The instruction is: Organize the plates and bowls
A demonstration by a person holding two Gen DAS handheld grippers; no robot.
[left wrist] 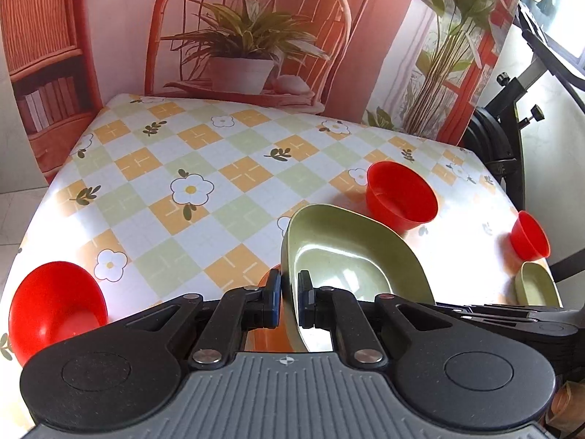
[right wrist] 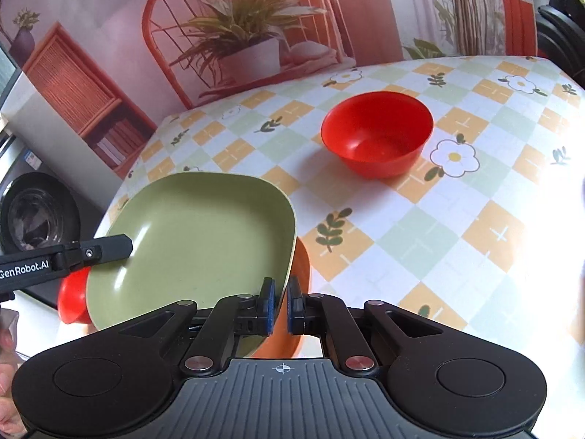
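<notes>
Right now both hand-held grippers grasp the same green plate, which is lifted and tilted over an orange plate at the near edge of the worktop. The right hand-held gripper is clenched on the green plate's right rim, one finger inside and one outside. The left hand-held gripper pinches the opposite rim the same way; its finger also shows in the right wrist view, lying on the plate's inner face. Beyond the green plate, well apart from it, a red bowl stands upright on the checked cloth. To its left, low and partly hidden beneath its rim, sits another red bowl. Far right of the green plate, a small red bowl stands near what may be a second green plate, too cut off to be sure.
</notes>
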